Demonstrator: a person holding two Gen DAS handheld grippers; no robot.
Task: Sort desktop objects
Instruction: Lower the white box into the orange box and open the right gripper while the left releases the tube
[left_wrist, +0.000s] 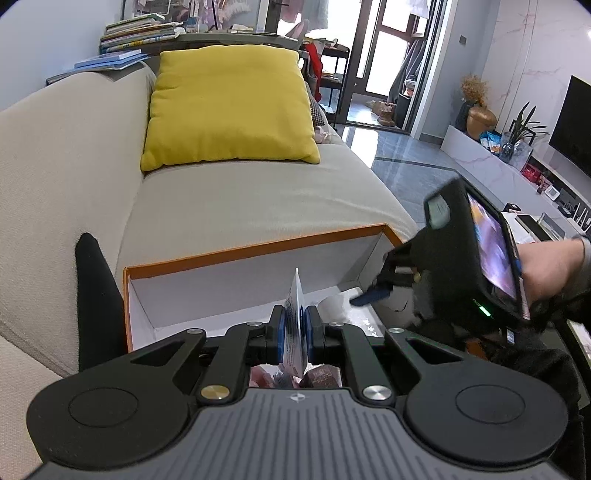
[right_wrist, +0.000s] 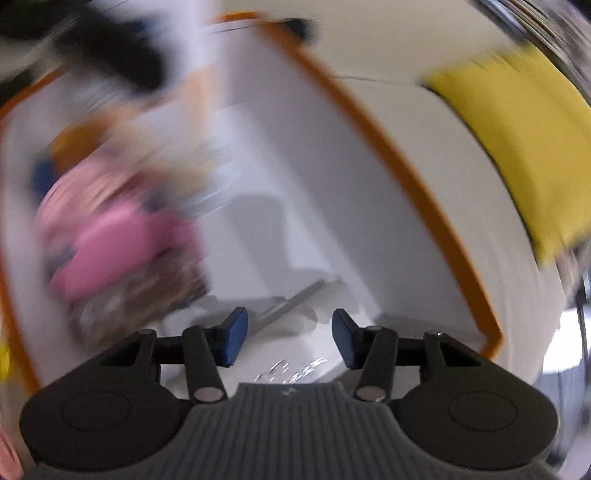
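Left wrist view: the left tool (left_wrist: 294, 328) pinches a thin packet (left_wrist: 295, 314) upright over the orange-rimmed box (left_wrist: 236, 251); lower it inside before releasing, clear of the open, empty right tool (left_wrist: 369, 295).

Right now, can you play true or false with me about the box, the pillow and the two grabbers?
1. The left gripper pinches a thin white packet. True.
2. The pillow on the sofa is red. False: it is yellow.
3. The right gripper clamps something. False: its jaws stand apart with nothing between them.
4. The box has an orange rim and white inside. True.
5. The box holds nothing. False: a pink thing lies inside.
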